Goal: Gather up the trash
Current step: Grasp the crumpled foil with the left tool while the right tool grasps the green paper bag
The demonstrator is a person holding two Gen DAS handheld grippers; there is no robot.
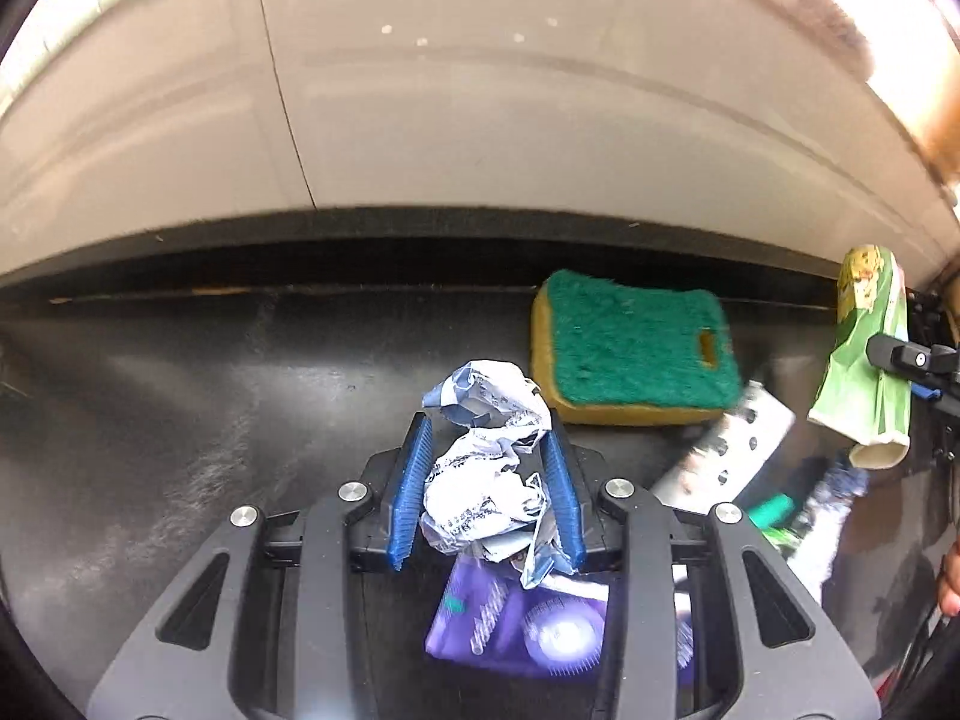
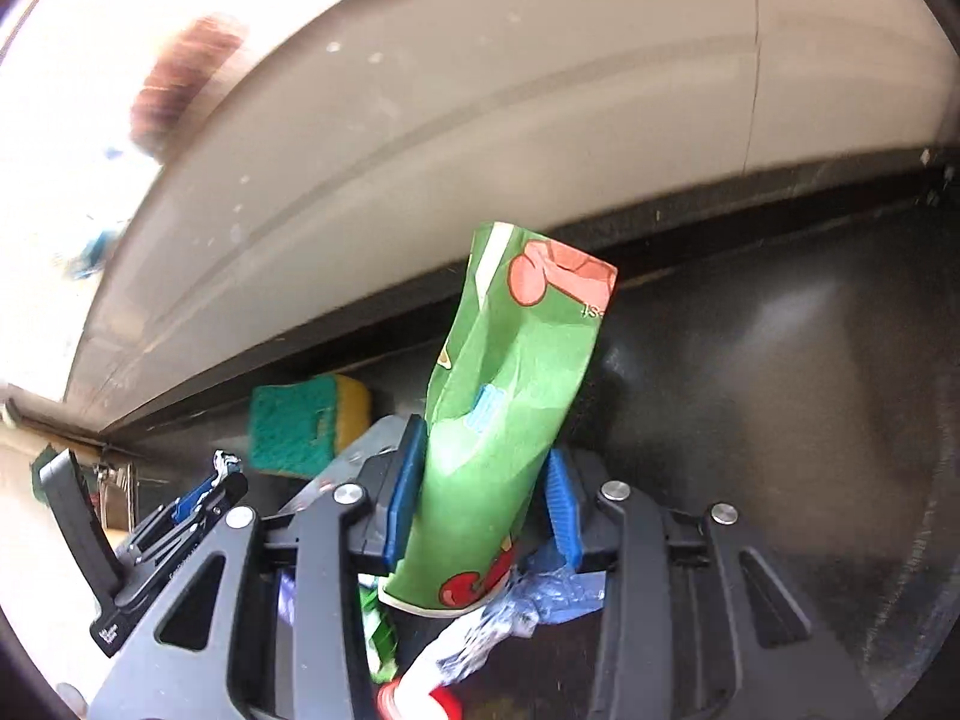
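While ribbed fingers pinch crumpled paper.

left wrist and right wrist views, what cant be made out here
- Purple packet: left wrist view, print blurred, partly covered by the left gripper and the crumpled paper it holds.
- Items under the green paper cup: right wrist view, blurred and hidden by the right gripper.
- Perforated metal piece: left wrist view, motion-blurred, not identifiable.
- Background beyond the counter edge: overexposed in both views.
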